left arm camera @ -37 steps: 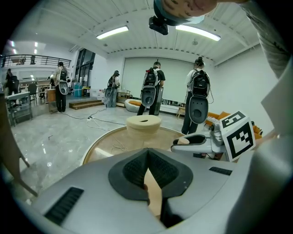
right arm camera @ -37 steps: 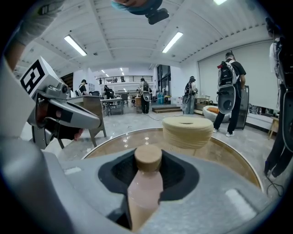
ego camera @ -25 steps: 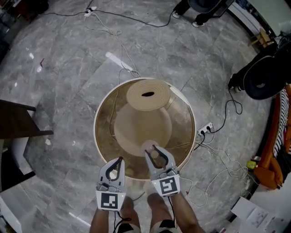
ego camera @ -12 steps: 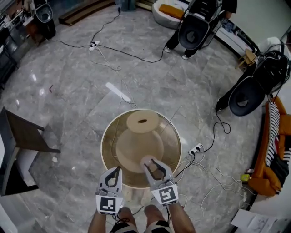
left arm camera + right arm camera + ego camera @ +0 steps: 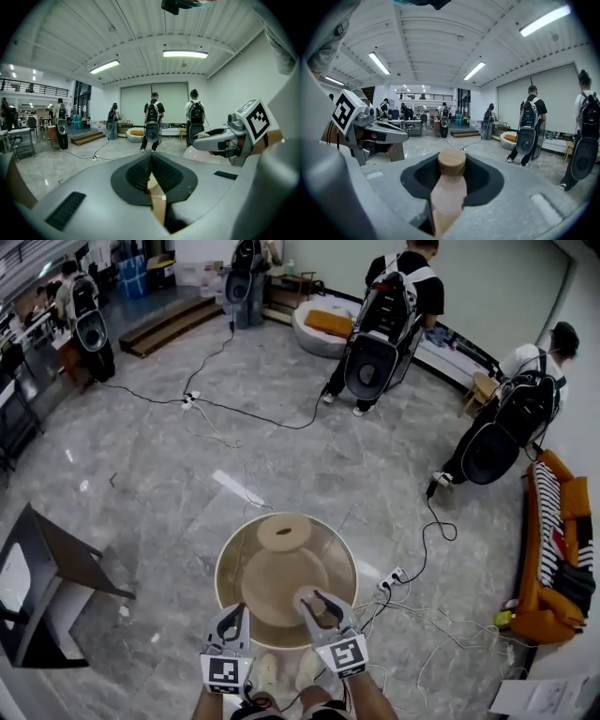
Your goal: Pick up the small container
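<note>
Jaws on my left gripper [image 5: 232, 613] sit pressed together on nothing, a spare beside the work. My right gripper [image 5: 320, 600] pinches the small container [image 5: 450, 190] by its body, seemingly above the round table [image 5: 225, 563]; pickup looks done.

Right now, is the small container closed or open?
Closed: a wooden cap sits on top of the small container, which the right gripper holds.

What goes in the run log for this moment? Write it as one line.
right gripper: shut on small container | left gripper: shut, empty | round table: below
</note>
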